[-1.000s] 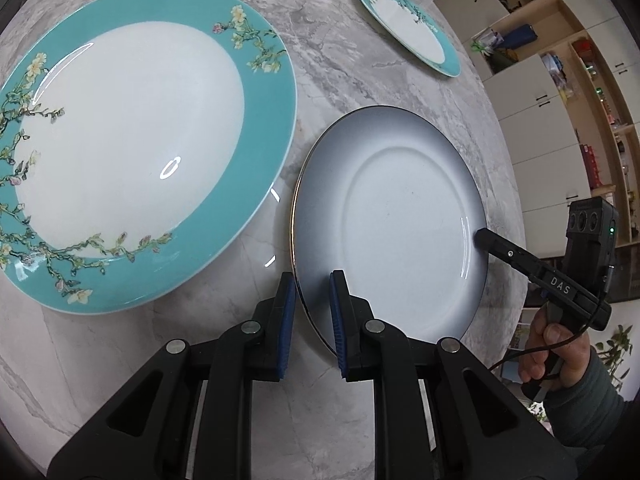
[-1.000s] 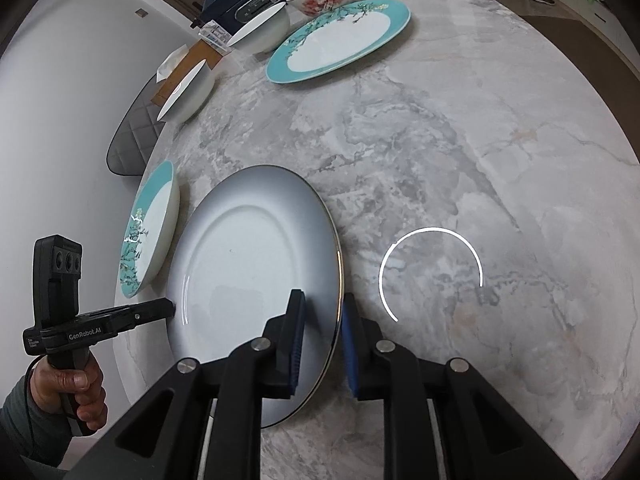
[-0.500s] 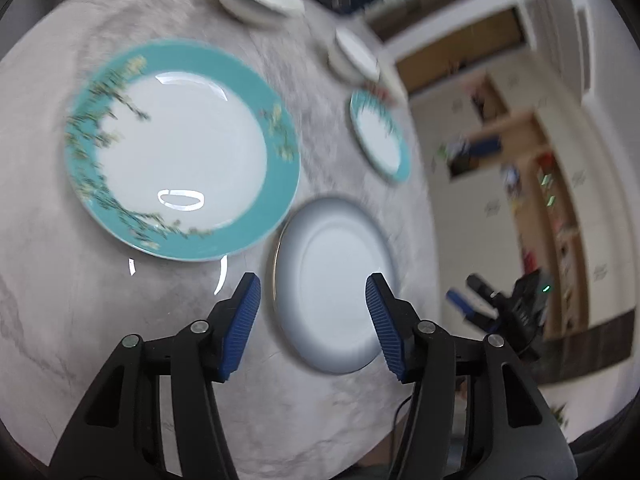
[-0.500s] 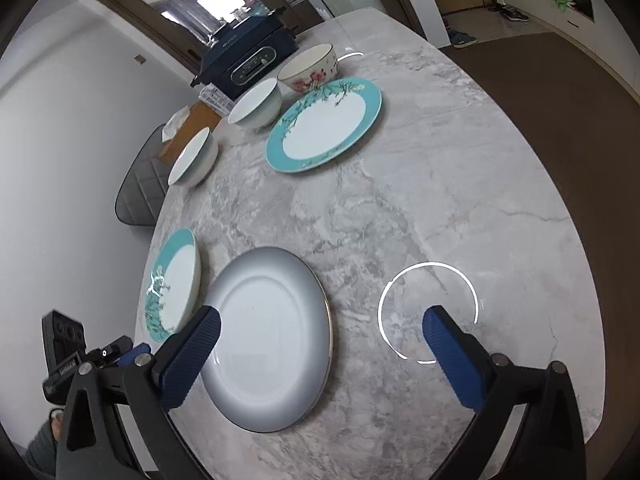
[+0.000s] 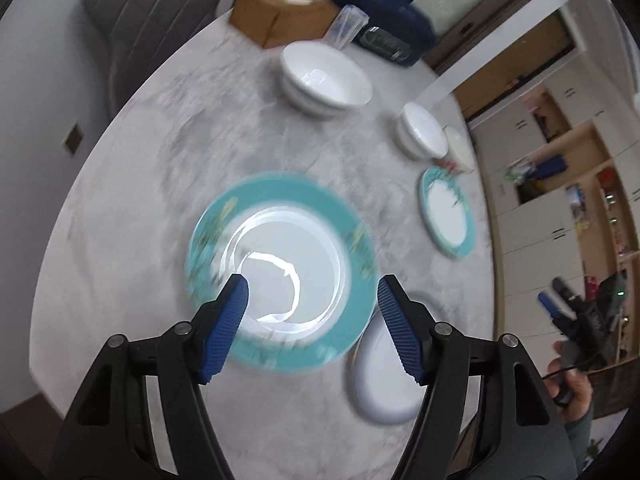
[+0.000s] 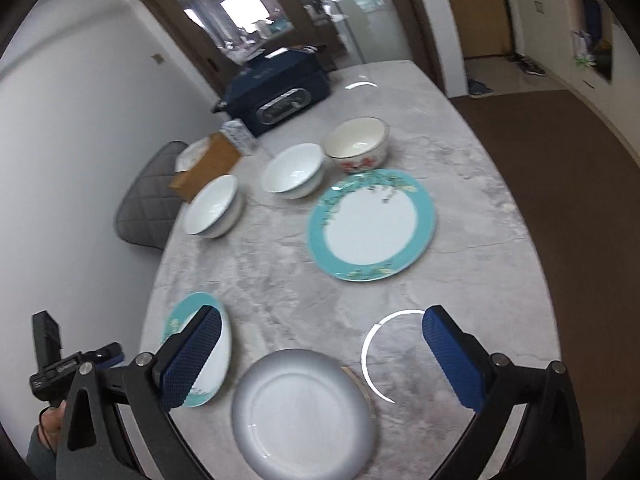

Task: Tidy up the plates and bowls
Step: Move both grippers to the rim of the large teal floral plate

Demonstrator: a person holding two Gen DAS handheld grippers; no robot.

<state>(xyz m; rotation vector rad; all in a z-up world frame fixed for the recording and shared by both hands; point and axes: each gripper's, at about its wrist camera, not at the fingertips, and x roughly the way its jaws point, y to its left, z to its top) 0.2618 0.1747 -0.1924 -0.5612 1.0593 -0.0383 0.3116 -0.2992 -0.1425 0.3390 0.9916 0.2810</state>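
Both claws gaping wide, nothing held. My left claw (image 5: 312, 308) sits above the tabletop (image 5: 132, 208), aimed at the nearer teal plate (image 5: 280, 272); that plate is smeared by motion blur in this view, so pattern detail is unreadable. Grey plate (image 5: 380, 380) lies just beside it, partly behind my right-hand finger (image 5: 400, 336). Whether their rims touch, can't tell.

My right claw (image 6: 316, 360) looks down the length of the tabletop. Grey plate (image 6: 304, 412) is flat between its fingers, near the close edge. Small-looking teal plate (image 6: 216, 360) just left of it, half hidden by the left finger (image 6: 192, 360).

Only the right view gives a clean look at the far teal plate (image 6: 372, 224) with flower border, and at the flowered bowl (image 6: 356, 148) right behind it. In the left view that bowl is a sliver behind a white bowl (image 5: 424, 136). Two white bowls (image 6: 294, 170), (image 6: 214, 206) stand apart, upright.

Left view alone shows the cupboards (image 5: 560, 184). Right view alone shows the doorway (image 6: 280, 12) and floor (image 6: 580, 184). Blue appliance (image 6: 276, 92), cardboard box (image 6: 208, 166), grey chair (image 6: 148, 204) at the far end, seen in both.
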